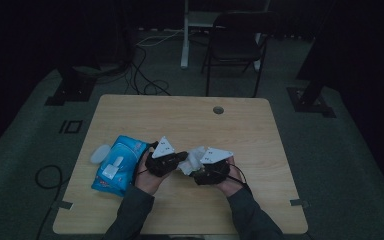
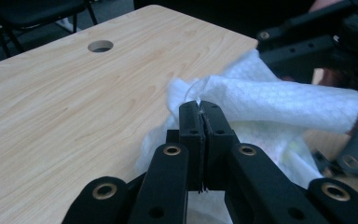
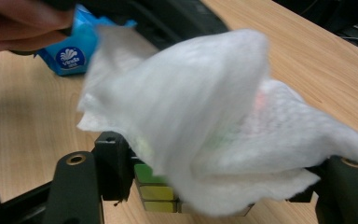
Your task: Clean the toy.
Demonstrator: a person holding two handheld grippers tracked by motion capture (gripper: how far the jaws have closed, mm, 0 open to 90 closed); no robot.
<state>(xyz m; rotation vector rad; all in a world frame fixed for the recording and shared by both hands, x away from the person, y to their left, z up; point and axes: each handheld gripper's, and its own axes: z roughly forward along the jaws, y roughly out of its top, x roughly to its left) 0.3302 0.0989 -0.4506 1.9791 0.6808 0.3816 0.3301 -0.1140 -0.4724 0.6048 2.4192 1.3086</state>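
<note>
At the near edge of the wooden counter (image 1: 180, 210), two grey sleeves come in from 6 o'clock, each hand carrying a black gripper with a grey three-cornered plate on top.

The left gripper (image 2: 200, 119) sits just left of the counter's centre in the high view. Its fingers (image 2: 189, 126) are pressed together, pinching a corner of a white tissue (image 2: 270, 100); in the left gripper view the sheet rises from between the closed tips and drapes away toward 3 o'clock, where the other gripper's dark frame shows.

The right gripper (image 1: 211, 169) lies just beside it, toward 3 o'clock. In the right gripper view its fingers (image 3: 114, 163) stand apart around a colour-tiled cube (image 3: 156, 186), green and yellow squares showing on its visible face. The tissue lies draped over the top of the cube, hiding most of it; whether the fingers press on the cube's sides I cannot tell for certain, though the left one touches it.

In the high view the tissue spans the gap between the two grippers.

At 9 o'clock from the left hand (image 1: 147, 177), a blue tissue pack (image 1: 117, 167) lies flat on the counter, a small white lid-like object (image 1: 100, 153) touching its far left side.

Farther off, toward 12 o'clock, a round cable hole (image 1: 218, 110) is set in the counter near its far edge. Beyond stands a dark folding chair (image 1: 237, 42) on the floor.
</note>
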